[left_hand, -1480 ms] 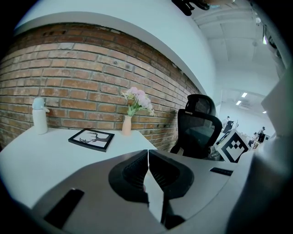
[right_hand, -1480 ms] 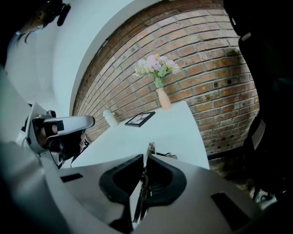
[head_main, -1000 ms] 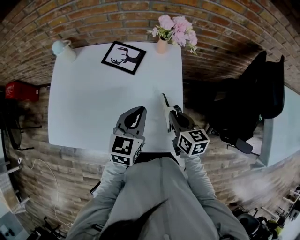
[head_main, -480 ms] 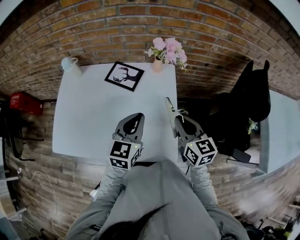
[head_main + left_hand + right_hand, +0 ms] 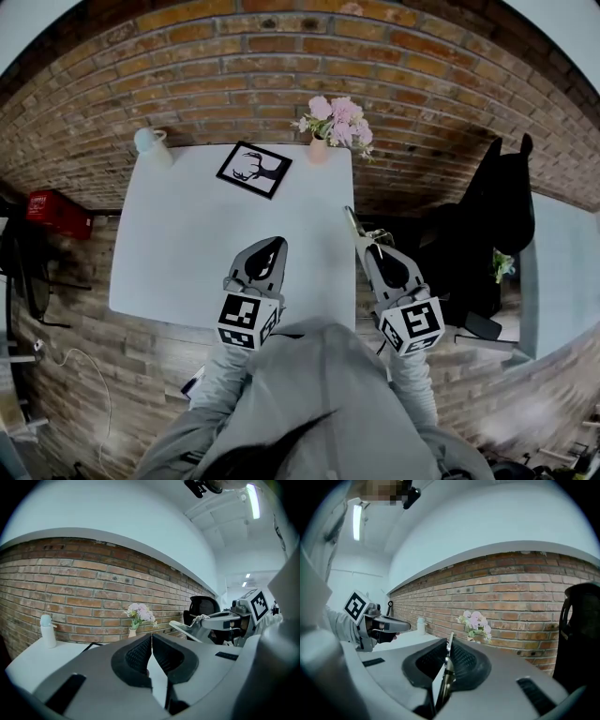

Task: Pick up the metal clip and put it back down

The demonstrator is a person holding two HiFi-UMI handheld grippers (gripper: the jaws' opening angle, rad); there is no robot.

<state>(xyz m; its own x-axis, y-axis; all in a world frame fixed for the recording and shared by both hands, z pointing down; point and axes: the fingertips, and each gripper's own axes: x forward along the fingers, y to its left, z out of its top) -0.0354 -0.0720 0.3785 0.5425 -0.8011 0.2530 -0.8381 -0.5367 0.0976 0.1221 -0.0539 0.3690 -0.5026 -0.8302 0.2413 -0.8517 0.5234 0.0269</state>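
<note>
The metal clip (image 5: 450, 640) is pinched between the two pads of the right gripper (image 5: 448, 649) — a thin bright strip stood on edge in the seam where the pads are pressed against it. Its tip is seen poking out just past the fingertips, and the rest runs back down between the jaws. In the head view the clip is shown projecting forward from the right fingertips, near the right edge of the table (image 5: 178, 253) and not resting on it.

The left gripper (image 5: 274, 244) is held well apart from the clip, to its left. Its jaws are closed tip to tip, and nothing is caught between them.

Beyond both sets of fingertips — along the far edge by the brick wall (image 5: 234, 56) — a framed deer picture (image 5: 254, 169), a vase of pink flowers (image 5: 334, 124) and a white bottle (image 5: 152, 145) are seen.
</note>
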